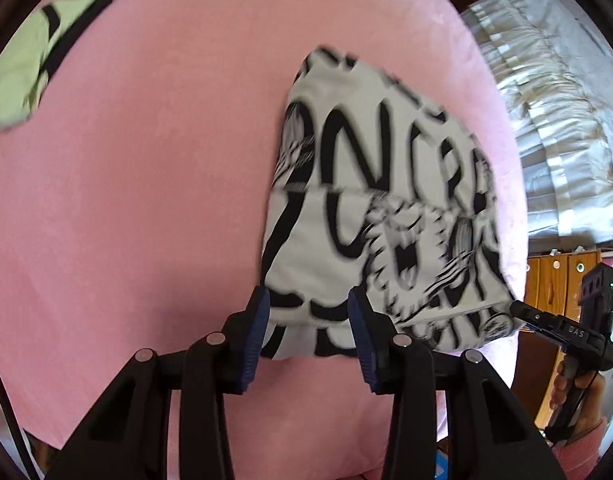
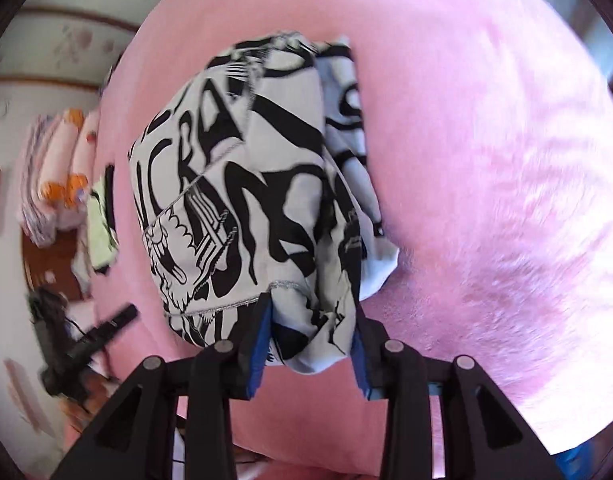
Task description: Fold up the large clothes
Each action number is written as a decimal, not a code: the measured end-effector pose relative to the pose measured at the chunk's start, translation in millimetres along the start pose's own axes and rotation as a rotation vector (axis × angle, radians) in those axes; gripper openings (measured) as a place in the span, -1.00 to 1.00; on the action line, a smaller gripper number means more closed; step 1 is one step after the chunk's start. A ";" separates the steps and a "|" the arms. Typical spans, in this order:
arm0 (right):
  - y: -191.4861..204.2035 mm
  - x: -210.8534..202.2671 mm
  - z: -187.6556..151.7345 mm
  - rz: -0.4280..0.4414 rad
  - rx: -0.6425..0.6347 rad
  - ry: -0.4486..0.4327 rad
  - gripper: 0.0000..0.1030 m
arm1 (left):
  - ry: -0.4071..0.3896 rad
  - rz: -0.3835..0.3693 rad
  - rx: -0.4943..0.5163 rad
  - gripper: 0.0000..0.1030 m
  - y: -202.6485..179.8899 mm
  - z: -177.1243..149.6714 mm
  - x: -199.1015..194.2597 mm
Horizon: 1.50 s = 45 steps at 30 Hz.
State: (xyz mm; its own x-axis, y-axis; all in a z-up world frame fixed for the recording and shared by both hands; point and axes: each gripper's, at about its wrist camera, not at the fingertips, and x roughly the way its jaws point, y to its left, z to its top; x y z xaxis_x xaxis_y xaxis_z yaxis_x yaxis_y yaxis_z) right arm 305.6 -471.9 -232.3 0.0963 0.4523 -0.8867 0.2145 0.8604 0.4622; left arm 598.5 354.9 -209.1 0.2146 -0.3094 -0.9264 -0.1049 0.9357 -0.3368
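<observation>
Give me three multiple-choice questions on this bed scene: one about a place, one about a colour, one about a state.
1. In the left wrist view, where does the lime-green garment lie?
A. At the far upper left of the bedspread
B. On the floor
C. On a hanger

2. What colour is the bedspread?
A. Blue
B. Pink
C. Grey

3. What state is the printed garment in?
A. Spread out full length
B. Hanging up
C. Folded into a compact bundle

Answers: 1 A, it sits at the cover's upper-left edge; 2 B, pink fills both views; 3 C, layered edges show in the right wrist view.
</observation>
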 end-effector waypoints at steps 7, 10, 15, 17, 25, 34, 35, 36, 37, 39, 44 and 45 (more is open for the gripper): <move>28.9 -43.5 32.4 -0.103 -0.153 -0.168 0.29 | -0.110 -0.043 0.028 0.24 -19.7 59.7 -18.3; 42.8 -32.8 60.7 -0.106 -0.196 -0.222 0.30 | -0.124 -0.038 0.036 0.24 -15.8 85.5 -6.0; 38.8 -4.6 108.8 -0.101 -0.192 -0.275 0.30 | -0.123 -0.084 0.014 0.24 -5.3 122.7 34.1; 31.8 9.2 125.2 -0.088 -0.159 -0.275 0.30 | -0.105 -0.090 -0.003 0.24 -2.5 133.2 55.9; 10.9 51.3 149.8 0.025 -0.067 -0.236 0.00 | -0.087 -0.180 -0.114 0.24 12.5 147.2 99.3; 3.0 53.1 150.9 0.029 -0.060 -0.276 -0.87 | -0.107 -0.134 -0.030 -0.36 -5.3 143.4 98.2; 5.5 51.1 149.4 0.013 -0.061 -0.291 -0.88 | -0.107 -0.117 -0.008 -0.45 -10.4 143.4 97.1; 5.8 49.6 147.8 -0.001 -0.057 -0.298 -0.88 | -0.105 -0.093 0.011 -0.47 -16.8 144.2 96.8; 6.3 49.0 145.6 -0.013 -0.049 -0.307 -0.88 | -0.101 -0.078 0.019 -0.51 -19.5 144.9 97.5; 4.7 50.0 143.1 -0.037 -0.038 -0.313 -0.88 | -0.094 -0.046 0.022 -0.52 -23.4 146.3 101.8; 5.9 60.5 141.2 -0.097 -0.045 -0.327 -0.88 | -0.095 0.001 0.040 -0.52 -26.0 146.2 110.8; 7.0 62.7 141.3 -0.118 -0.059 -0.329 -0.88 | -0.094 0.014 0.049 -0.52 -27.2 146.1 113.3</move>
State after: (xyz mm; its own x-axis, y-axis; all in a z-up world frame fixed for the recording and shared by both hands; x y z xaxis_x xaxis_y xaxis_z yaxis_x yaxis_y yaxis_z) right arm 450.5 -470.7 -286.6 0.3845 0.2573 -0.8866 0.1874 0.9186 0.3478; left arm 767.6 319.2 -280.3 0.3042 -0.2812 -0.9102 -0.0612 0.9477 -0.3132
